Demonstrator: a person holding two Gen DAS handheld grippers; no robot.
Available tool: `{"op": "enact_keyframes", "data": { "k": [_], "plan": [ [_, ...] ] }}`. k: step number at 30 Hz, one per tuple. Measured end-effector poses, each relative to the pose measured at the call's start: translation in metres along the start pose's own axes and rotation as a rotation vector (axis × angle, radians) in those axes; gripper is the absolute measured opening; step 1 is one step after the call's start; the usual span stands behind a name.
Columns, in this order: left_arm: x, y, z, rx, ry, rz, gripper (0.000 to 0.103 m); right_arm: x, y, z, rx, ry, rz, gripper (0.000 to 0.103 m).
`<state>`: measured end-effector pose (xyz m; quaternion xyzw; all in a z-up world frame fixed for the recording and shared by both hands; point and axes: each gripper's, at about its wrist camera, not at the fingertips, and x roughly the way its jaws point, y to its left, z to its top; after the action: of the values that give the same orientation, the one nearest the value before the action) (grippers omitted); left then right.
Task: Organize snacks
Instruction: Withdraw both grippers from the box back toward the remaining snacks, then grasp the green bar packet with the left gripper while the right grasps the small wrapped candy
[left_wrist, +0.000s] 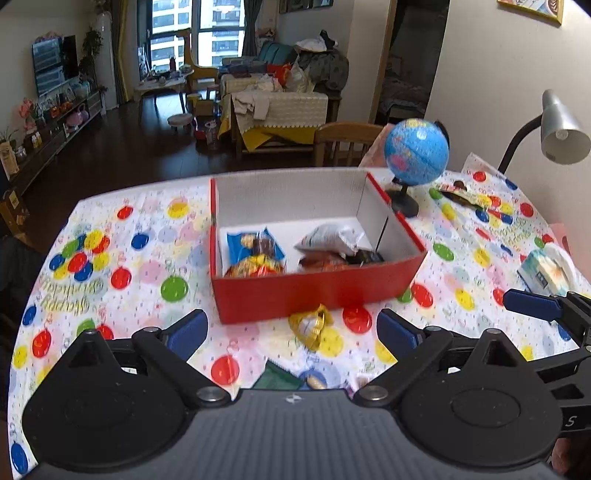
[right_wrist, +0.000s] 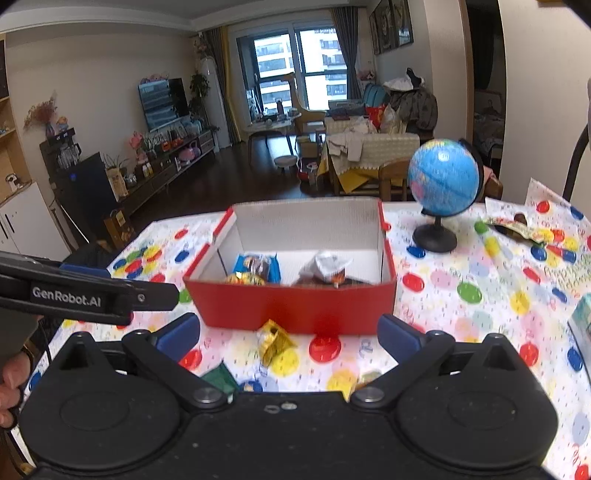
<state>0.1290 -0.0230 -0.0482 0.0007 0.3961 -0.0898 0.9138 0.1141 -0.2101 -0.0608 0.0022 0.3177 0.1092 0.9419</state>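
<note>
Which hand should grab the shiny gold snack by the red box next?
Probably left. The gold snack lies almost centred between the open left gripper. For the open right gripper, it lies slightly left of centre.

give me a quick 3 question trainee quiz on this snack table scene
1. True or false: the red box is empty.
2. Which lies just in front of the box? A) gold wrapper B) globe C) tissue pack
3. What does the left tool hold?

Key: 1 false, snack packets lie inside; 2 A; 3 nothing, both it and the right tool are open and empty.
</note>
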Motion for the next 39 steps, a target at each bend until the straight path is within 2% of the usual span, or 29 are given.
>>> {"op": "enact_keyframes", "data": {
  "k": [10,16,20,28,39],
  "plan": [
    [0.021,0.008,-0.031,0.006,0.065,0.056,0.099,0.014,0.008,-0.037,-0.001,0.066,-0.013,0.102],
    [0.045,0.015,-0.045,-0.014,0.150,0.073,0.099,0.029,0.005,-0.055,0.032,0.127,-0.004,0.100],
    [0.060,0.018,-0.053,-0.004,0.192,0.058,0.099,0.039,0.003,-0.063,0.040,0.164,-0.017,0.099],
    [0.088,0.018,-0.069,0.052,0.252,0.031,0.099,0.066,0.003,-0.079,0.060,0.245,-0.041,0.088],
    [0.126,0.027,-0.081,0.062,0.316,0.025,0.099,0.097,-0.006,-0.088,0.101,0.314,-0.104,0.072]
  ]
}}
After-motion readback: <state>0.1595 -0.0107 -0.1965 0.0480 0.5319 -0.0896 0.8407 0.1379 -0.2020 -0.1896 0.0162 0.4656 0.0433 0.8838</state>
